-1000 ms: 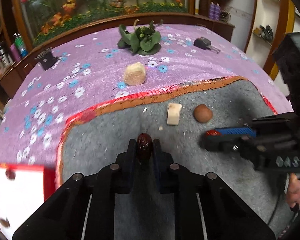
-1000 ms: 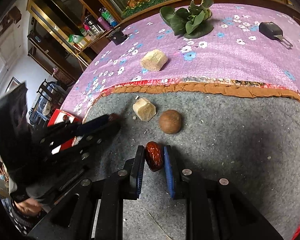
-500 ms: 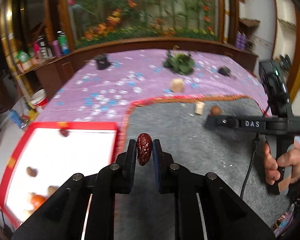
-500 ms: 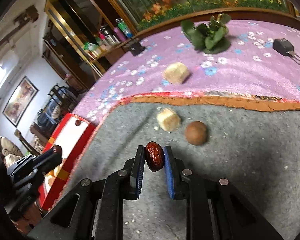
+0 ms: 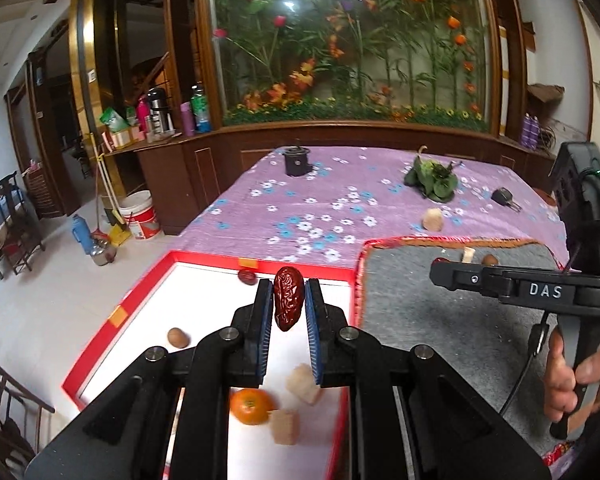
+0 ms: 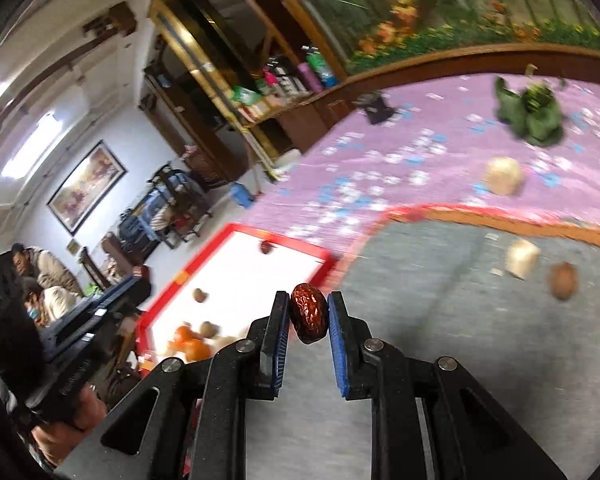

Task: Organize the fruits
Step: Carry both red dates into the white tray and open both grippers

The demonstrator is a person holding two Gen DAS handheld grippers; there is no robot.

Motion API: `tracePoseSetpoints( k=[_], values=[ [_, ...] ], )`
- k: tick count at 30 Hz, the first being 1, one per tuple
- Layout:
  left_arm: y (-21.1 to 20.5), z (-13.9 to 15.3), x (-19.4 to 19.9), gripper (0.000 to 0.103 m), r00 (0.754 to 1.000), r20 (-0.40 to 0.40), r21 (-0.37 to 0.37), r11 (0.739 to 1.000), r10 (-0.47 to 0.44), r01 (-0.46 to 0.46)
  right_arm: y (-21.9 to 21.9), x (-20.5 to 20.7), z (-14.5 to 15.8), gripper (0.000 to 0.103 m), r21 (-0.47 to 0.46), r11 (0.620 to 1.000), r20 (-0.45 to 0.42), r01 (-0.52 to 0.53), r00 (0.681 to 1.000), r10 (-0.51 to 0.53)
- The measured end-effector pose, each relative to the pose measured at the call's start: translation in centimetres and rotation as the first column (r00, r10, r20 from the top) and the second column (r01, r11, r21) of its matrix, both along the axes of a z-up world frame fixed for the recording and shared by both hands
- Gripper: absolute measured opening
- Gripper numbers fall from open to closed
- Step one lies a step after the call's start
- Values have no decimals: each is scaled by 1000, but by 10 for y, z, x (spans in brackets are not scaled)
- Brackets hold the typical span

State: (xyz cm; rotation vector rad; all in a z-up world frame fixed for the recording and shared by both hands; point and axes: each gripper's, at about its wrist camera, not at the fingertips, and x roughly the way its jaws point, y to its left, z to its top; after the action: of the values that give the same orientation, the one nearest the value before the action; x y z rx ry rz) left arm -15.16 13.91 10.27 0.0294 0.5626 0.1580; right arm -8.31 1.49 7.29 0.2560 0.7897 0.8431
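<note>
My left gripper (image 5: 287, 300) is shut on a wrinkled red date (image 5: 288, 298), held above the white tray with a red rim (image 5: 204, 258). In the tray lie an orange (image 5: 251, 406), pale cut chunks (image 5: 302, 385), a brown round fruit (image 5: 177, 337) and another date (image 5: 247, 277). My right gripper (image 6: 308, 312) is shut on a second red date (image 6: 309, 312) over the grey mat (image 6: 480, 340), right of the tray (image 6: 320, 254). In the left wrist view the right gripper (image 5: 444, 266) reaches in from the right. A pale chunk (image 6: 522, 258) and a brown fruit (image 6: 563, 280) lie on the mat.
The purple flowered cloth (image 5: 340, 200) carries a tan lump (image 5: 433, 219), a green leafy bunch (image 5: 432, 178), a black cup (image 5: 296, 162) and a dark key fob (image 5: 504, 198). A wooden cabinet and flower mural stand behind. People sit at the far left (image 6: 40, 268).
Both grippers have risen and swung left with their dates. The left one went from over the grey mat to above the tray; the right one now faces the tray.
</note>
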Motion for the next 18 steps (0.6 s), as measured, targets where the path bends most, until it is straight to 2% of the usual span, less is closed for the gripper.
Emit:
tracePoseSetpoints(
  k=[6, 18],
  values=[
    [14, -5, -1, 14, 1000, 3, -20, 1000, 18, -18, 37, -18, 8, 19, 14, 998, 19, -56, 998, 56],
    [40, -26, -4, 14, 997, -34, -39, 996, 73, -74, 95, -35, -17, 19, -57, 988, -27, -145, 989, 144]
  ],
)
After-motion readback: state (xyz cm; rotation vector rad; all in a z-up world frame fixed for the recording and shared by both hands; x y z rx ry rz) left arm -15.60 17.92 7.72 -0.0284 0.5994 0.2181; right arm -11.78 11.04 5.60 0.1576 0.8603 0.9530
